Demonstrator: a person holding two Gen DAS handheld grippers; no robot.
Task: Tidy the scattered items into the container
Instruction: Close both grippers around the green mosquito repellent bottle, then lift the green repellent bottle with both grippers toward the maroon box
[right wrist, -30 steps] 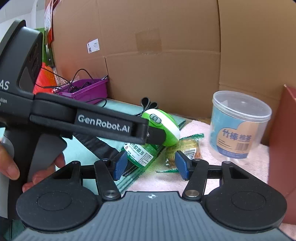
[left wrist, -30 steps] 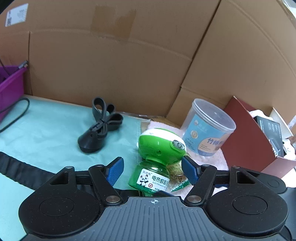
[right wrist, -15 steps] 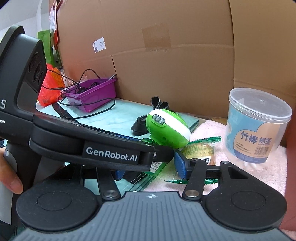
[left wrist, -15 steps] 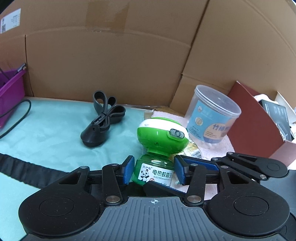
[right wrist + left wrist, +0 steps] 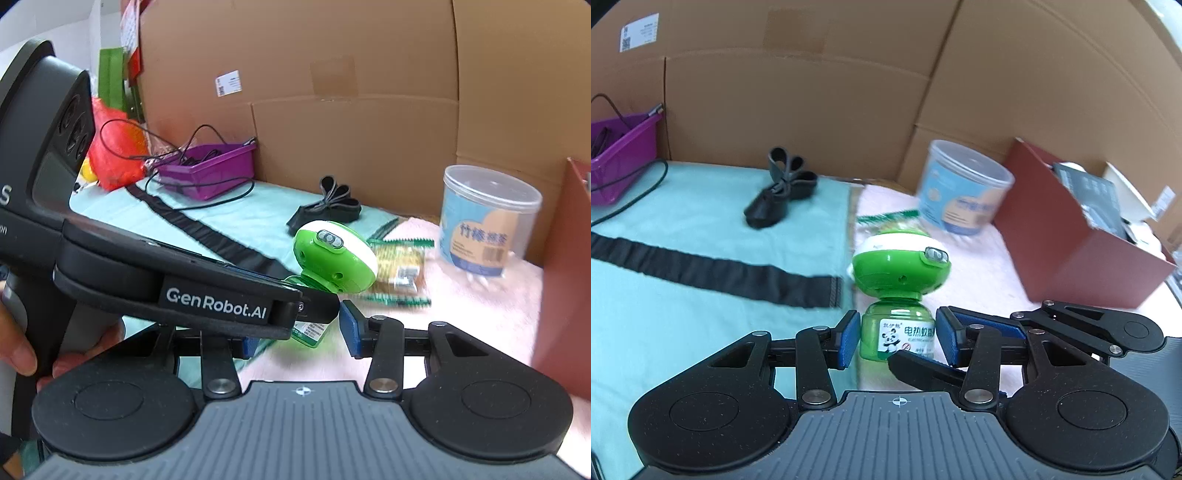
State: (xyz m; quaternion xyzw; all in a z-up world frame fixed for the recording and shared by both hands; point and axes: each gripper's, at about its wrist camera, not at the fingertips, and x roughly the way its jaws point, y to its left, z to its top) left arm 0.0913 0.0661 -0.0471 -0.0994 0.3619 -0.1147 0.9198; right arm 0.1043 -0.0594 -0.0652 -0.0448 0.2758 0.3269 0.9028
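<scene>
Now, bottle: the green bottle with its white-banded cap stands upright between the blue pads of the left claw, at the seam of the teal and pink cloths on the surface.
Left claw: clamped on the bottle's labelled body.
Right claw: its jaws are closing with the bottle's base between them; the left pad is hidden behind the other tool, so contact there cannot be told.
Container: the red box sits off to the right, near the tub.
Risk: two claws crowd one small bottle; a squeeze from both could twist or tip it, or knock the snack packet.
Pose: both tools angle downward and cross; a hand grips the left handle.
</scene>
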